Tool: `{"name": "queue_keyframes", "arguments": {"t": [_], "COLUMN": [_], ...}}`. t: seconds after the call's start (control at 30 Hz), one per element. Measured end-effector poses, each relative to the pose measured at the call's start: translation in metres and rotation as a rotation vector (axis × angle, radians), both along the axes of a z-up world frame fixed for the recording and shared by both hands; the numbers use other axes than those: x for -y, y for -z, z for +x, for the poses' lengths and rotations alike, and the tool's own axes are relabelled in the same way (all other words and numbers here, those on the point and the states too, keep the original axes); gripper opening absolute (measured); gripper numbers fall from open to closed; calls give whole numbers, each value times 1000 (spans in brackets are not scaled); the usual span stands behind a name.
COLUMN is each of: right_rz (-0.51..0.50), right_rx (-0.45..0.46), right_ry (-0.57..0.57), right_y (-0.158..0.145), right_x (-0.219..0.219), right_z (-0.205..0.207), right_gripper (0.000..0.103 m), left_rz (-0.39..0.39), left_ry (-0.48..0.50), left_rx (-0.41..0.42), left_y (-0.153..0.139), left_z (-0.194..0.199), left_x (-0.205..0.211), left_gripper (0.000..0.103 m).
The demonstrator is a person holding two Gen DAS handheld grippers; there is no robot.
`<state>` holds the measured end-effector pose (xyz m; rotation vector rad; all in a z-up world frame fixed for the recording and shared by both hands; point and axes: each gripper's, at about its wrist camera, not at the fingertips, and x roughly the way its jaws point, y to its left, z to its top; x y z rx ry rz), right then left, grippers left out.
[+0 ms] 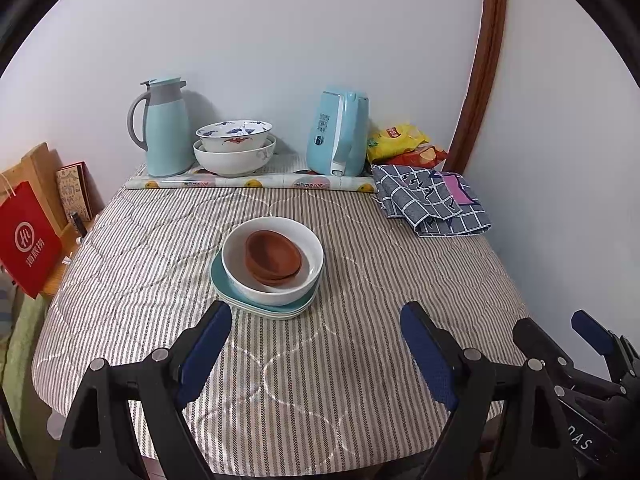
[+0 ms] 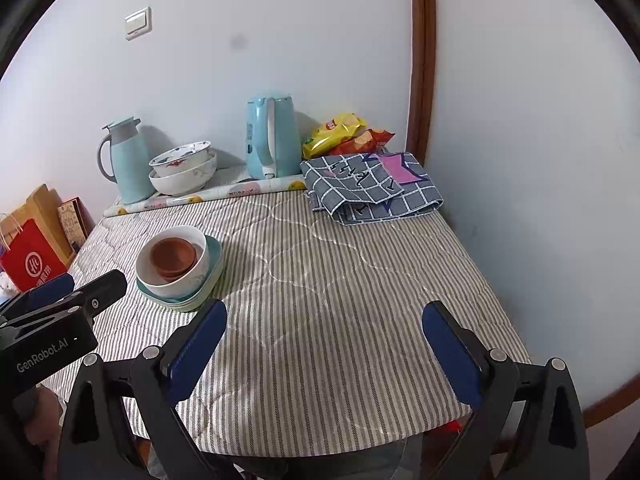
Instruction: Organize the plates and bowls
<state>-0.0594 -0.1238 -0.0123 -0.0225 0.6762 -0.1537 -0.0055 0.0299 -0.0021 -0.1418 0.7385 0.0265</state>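
On the table [image 1: 360, 280] with the striped cloth, a stack of dishes stands a little left of the middle: the green plates [image 1: 224, 292] lie at the bottom, a white bowl [image 1: 272, 284] sits on them, and small brown bowls [image 1: 274, 258] rest inside the white bowl, slightly tilted. The left gripper [image 1: 316, 356] is above the near edge of the table, its two fingers spread wide apart and holding nothing; the stack is just in front of its left finger, not touching it. The right gripper [image 2: 324, 356] is also spread wide and empty, over the bare cloth, and the stack is to its left and apart from it. At the back, near the wall, two more patterned bowls [image 1: 234, 148] are nested one in the other, between a light blue thermos jug [image 1: 166, 128] and a light blue kettle [image 1: 338, 136]. Snack bags [image 1: 396, 140] lie beside the kettle, and a folded checked cloth [image 1: 432, 200] lies at the right back corner.
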Motion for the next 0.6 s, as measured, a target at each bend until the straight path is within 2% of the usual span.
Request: {"name": "queue_keyframes", "arguments": {"t": [0.6], "right_rz": [4], "right_rx": [-6], "right_ry": [-2], "right_y": [0], "right_x": [-2], "right_z": [2], "right_gripper": [97], "left_rz": [-2], "left_ry": [-12], "left_rx": [5], "left_y": [0], "left_z": [-1], "left_x": [-3], "left_gripper": [86]}}
